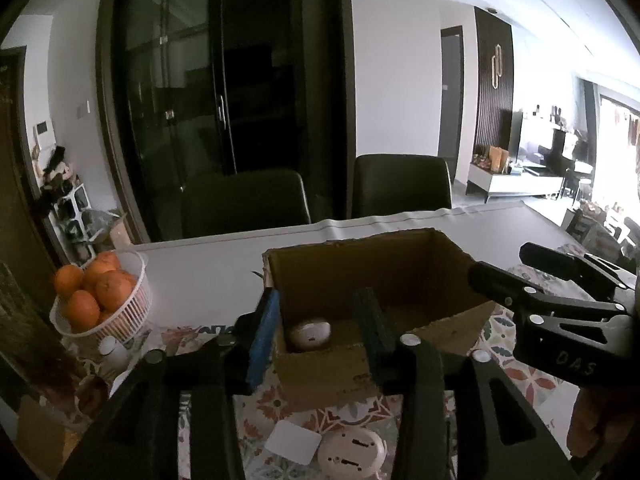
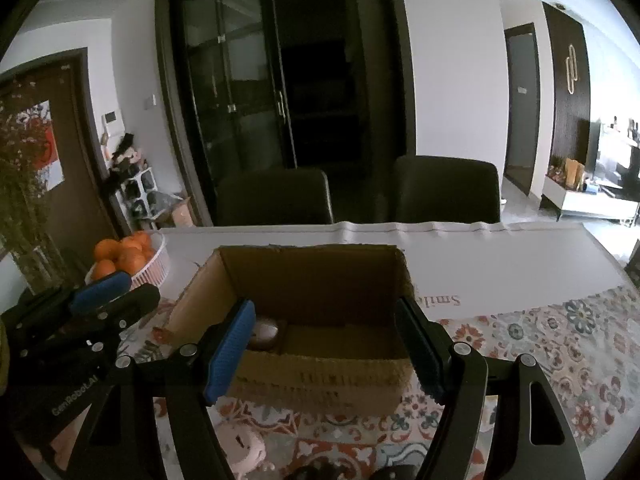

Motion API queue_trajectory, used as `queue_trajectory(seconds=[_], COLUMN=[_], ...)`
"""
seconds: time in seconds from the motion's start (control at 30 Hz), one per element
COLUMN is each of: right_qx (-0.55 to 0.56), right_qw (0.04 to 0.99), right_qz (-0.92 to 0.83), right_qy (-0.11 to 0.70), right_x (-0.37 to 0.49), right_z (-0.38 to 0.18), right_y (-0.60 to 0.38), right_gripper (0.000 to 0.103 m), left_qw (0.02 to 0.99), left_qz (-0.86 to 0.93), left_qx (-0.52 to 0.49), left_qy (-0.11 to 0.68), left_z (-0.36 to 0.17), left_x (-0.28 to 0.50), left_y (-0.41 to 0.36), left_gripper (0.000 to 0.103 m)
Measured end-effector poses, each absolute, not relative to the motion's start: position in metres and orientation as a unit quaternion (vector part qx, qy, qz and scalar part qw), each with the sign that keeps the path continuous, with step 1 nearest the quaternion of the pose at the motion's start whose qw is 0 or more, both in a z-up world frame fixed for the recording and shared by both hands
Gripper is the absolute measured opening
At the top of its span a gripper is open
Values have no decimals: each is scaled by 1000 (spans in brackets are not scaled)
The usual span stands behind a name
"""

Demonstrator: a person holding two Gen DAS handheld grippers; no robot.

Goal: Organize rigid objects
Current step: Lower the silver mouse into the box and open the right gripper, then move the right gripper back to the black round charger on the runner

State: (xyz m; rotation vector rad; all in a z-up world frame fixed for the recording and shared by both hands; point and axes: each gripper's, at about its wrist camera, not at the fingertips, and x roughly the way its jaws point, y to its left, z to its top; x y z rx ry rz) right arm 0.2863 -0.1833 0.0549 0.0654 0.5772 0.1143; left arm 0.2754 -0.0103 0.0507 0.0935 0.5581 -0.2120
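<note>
Both tools hang spread and empty over the cardboard box (image 1: 372,280) on the table (image 2: 500,256). One white disc (image 1: 310,334) lies inside it; another white disc (image 1: 352,454) waits outside, near the left tool (image 1: 320,332). Better to drop low and pinch its rim squarely; the right tool (image 2: 332,344) should keep clear.

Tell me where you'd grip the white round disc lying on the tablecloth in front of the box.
Take the disc across its rim, coming down from above with the fingers on opposite edges. It lies flat on the tablecloth, so its faces can't be pinched, and the round outline suits any direction. The white card sits close on its left, so probably set the fingers front and back.
</note>
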Motion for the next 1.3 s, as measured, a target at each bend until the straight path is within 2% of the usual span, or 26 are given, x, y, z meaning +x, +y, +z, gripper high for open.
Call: queue_trajectory(seconds=[0.3,0.57,0.67,0.93,1.1,1.3], right_qx=[32,29,30,38,43,63], right_qw=[958,958,955,946,934,912], right_qz=[49,48,44,33,31,26], right_qy=[281,282,290,321,353,405], right_x=[263,247,243,240,243,254], right_z=[57,51,44,24,11,-8], right_y=[-183,-180,-183,-194,-201,-211], right_gripper=[73,74,77,78,78,78], left_qw=[953,947,941,917,895,862], left_qz=[-108,-109,-112,-110,-111,-116], left_qx=[46,39,37,18,0,-30], left_qy=[280,299,319,383,431,492], left_z=[47,34,26,2,-17,-40], left_x=[253,241,240,245,249,260], left_y=[-7,-5,-7,-15,-20,-25], left_gripper=[51,64,65,67,71,71])
